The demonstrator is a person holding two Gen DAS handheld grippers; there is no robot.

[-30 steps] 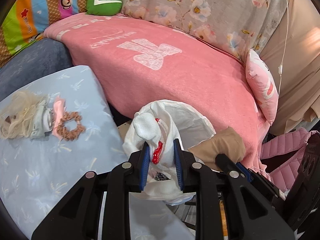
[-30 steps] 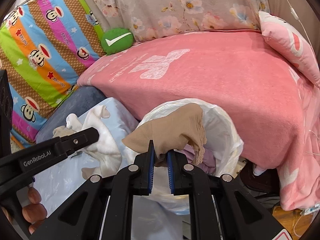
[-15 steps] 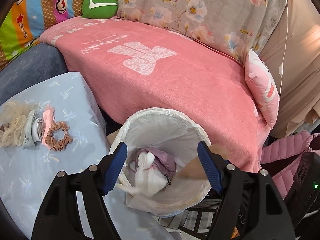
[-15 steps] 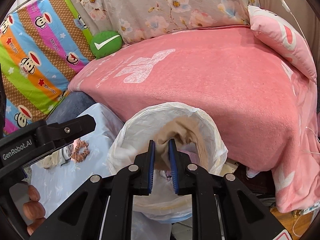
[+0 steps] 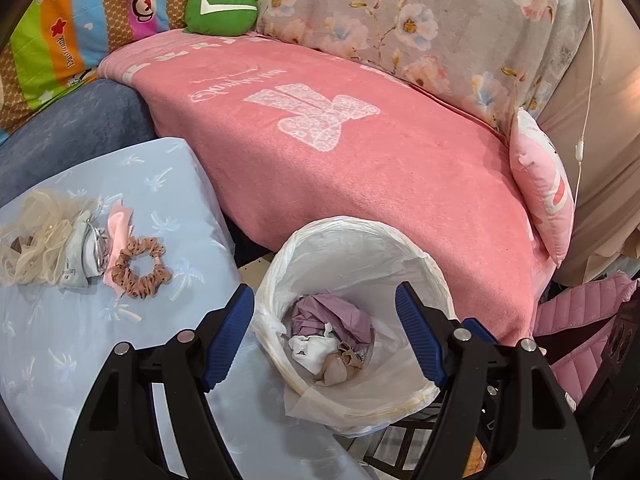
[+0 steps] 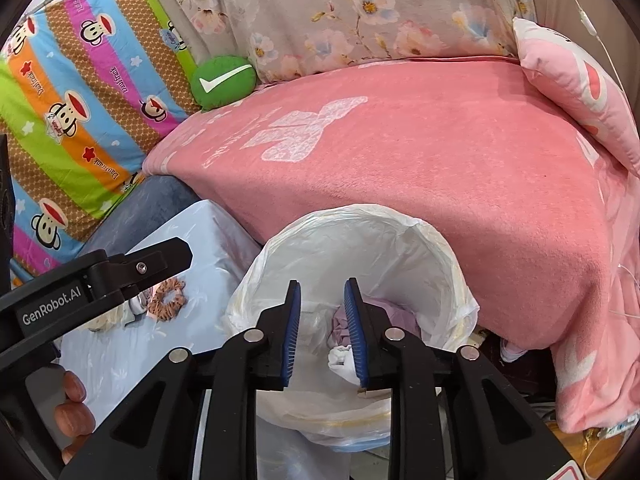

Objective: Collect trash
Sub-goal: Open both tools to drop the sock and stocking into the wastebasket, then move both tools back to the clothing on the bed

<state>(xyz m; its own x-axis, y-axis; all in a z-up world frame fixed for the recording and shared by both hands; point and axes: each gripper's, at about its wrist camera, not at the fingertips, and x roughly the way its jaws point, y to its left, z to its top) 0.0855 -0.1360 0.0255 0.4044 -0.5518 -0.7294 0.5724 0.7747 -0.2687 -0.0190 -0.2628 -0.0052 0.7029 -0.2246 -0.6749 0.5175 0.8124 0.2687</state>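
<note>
Left wrist: trash (image 5: 330, 346) in bin (image 5: 360, 236) below spread, empty fingers (image 5: 226, 340); right fingers (image 6: 290, 330) parted.

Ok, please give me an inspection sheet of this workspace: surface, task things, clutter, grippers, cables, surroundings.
Surface: light blue tablecloth, beside the bin.
Job's things: lined trash bin holding purple, white and beige cloth.
Clutter: brown scrunchie, pink ribbon, blond netting on the tablecloth.
Grippers: left gripper open, empty; right gripper open, empty, over the bin.
Cables: white cord hanging at right.
Surroundings: pink blanket, green cushion, pink pillow.
</note>
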